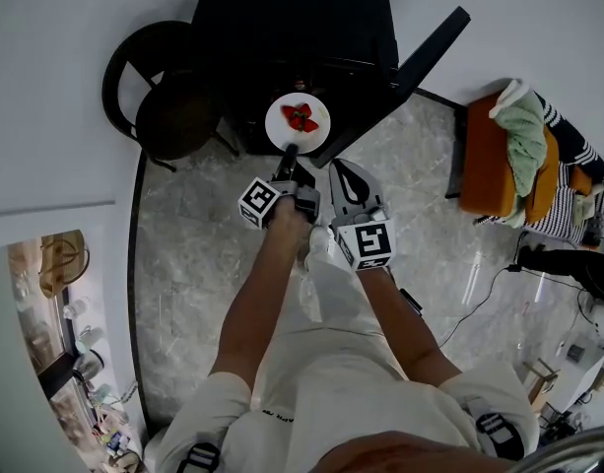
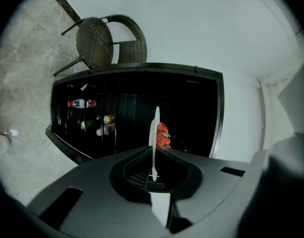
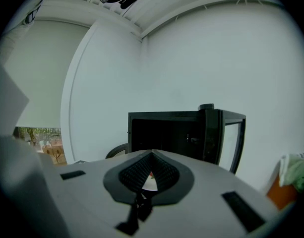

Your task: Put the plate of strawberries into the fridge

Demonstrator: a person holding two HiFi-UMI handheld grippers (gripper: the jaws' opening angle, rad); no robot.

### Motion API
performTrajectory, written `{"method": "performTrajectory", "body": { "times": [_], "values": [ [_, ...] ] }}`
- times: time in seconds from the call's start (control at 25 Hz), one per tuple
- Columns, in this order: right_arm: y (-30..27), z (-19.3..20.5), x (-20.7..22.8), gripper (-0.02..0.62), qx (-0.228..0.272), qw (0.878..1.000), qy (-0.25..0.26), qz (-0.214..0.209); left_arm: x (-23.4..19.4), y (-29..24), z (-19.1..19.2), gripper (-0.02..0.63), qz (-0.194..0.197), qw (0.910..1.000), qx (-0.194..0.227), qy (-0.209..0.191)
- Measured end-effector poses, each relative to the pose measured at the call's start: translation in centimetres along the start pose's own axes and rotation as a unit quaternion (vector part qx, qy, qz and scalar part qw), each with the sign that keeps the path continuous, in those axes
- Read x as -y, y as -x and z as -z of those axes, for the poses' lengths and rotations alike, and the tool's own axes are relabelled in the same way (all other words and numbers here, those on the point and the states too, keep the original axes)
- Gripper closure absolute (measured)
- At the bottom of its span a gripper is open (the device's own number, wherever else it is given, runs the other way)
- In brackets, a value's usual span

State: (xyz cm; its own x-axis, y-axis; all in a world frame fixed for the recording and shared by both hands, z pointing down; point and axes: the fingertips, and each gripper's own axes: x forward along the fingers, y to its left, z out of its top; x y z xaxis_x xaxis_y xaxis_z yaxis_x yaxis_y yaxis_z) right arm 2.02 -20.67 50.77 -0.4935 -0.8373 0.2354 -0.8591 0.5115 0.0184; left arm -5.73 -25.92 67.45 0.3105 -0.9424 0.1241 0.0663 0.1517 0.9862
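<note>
A white plate [image 1: 298,119] with red strawberries [image 1: 302,118] hangs in front of the open black fridge [image 1: 292,28]. My left gripper [image 1: 290,152] is shut on the plate's near rim. In the left gripper view the plate [image 2: 154,128] shows edge-on between the pressed jaws of the left gripper [image 2: 154,150], with the strawberries [image 2: 162,134] on its right side and the dark fridge [image 2: 191,108] behind. My right gripper [image 1: 337,166] hovers just right of the plate, beside the left one. In its own view the right gripper [image 3: 152,153] is shut and holds nothing, facing the fridge [image 3: 166,133].
The fridge door [image 1: 425,52] stands open to the right. Bottles and jars [image 2: 81,103] sit on shelves inside the fridge. A dark wicker chair [image 1: 168,106] stands left of the fridge. An orange seat with cloths [image 1: 499,156] is at the right. The floor is grey stone.
</note>
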Motion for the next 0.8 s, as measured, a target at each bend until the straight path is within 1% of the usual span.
{"method": "performTrajectory", "body": {
  "times": [0.12,0.28,0.44,0.64,0.8],
  "values": [
    [-0.1,0.2,0.1,0.583,-0.001,1.000,-0.002,0.001,-0.7,-0.7,-0.2,0.592,-0.003,1.0000,-0.001,0.006],
    [-0.3,0.7,0.1,0.583,-0.005,1.000,-0.004,0.000,-2.0,-1.7,-1.0,0.592,-0.015,0.9999,0.005,0.003],
    [-0.4,1.2,0.2,0.583,-0.009,1.000,-0.006,-0.004,-3.6,-2.7,-1.5,0.592,-0.020,0.9995,0.009,0.021],
    [-0.5,1.9,0.1,0.583,-0.014,1.000,-0.014,-0.007,-5.0,-3.6,-2.1,0.592,-0.028,0.9994,0.014,0.018],
    [-0.7,2.2,0.1,0.583,-0.014,1.000,-0.016,-0.007,-5.6,-4.5,-2.4,0.592,-0.034,0.9993,0.012,0.001]
  ]
}}
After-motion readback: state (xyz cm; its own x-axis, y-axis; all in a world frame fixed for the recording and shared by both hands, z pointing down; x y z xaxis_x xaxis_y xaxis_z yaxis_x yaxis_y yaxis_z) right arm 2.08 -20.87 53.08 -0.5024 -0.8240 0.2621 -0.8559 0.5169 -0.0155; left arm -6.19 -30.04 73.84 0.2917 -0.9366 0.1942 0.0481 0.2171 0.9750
